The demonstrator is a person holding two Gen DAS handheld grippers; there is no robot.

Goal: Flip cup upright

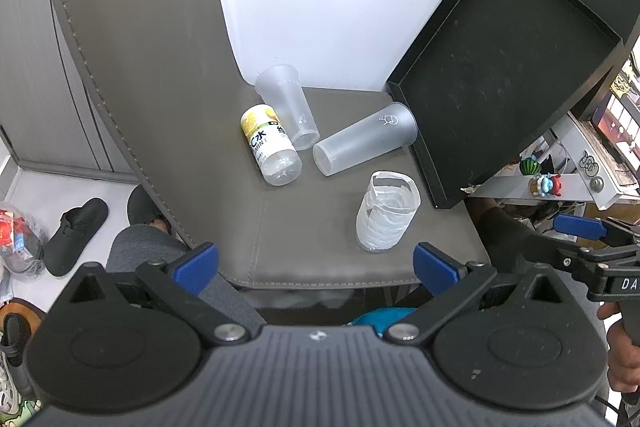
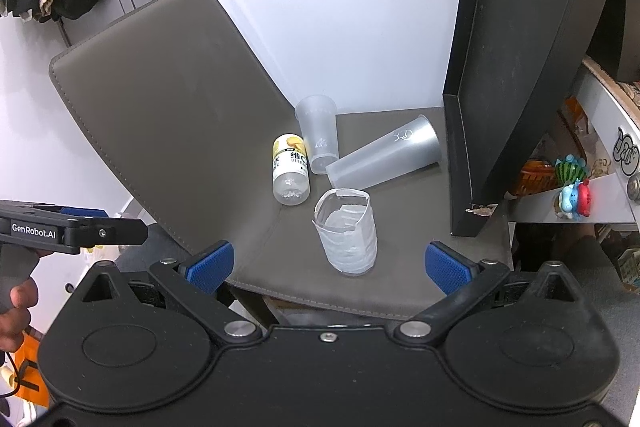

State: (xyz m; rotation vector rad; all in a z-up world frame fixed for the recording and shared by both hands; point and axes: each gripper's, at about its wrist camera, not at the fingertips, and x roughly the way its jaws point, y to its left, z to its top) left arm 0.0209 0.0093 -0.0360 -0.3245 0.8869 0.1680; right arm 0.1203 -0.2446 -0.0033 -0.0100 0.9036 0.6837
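Two frosted plastic cups lie on their sides on a grey chair seat (image 1: 304, 227). The larger cup (image 1: 364, 139) (image 2: 384, 153) has its wide rim against a black tray. The smaller cup (image 1: 289, 107) (image 2: 319, 133) lies against the chair back. A cut, tape-wrapped clear cup (image 1: 386, 215) (image 2: 349, 233) stands upright near the seat's front. My left gripper (image 1: 316, 267) is open and empty, in front of the seat edge. My right gripper (image 2: 328, 265) is open and empty, just short of the taped cup; it also shows in the left wrist view (image 1: 588, 231).
A yellow-labelled bottle (image 1: 270, 145) (image 2: 291, 169) lies beside the smaller cup. A black tray (image 1: 508, 71) (image 2: 516, 67) leans upright at the seat's right. The grey chair back (image 1: 132, 39) rises on the left. A shelf with toys (image 2: 572, 187) stands to the right.
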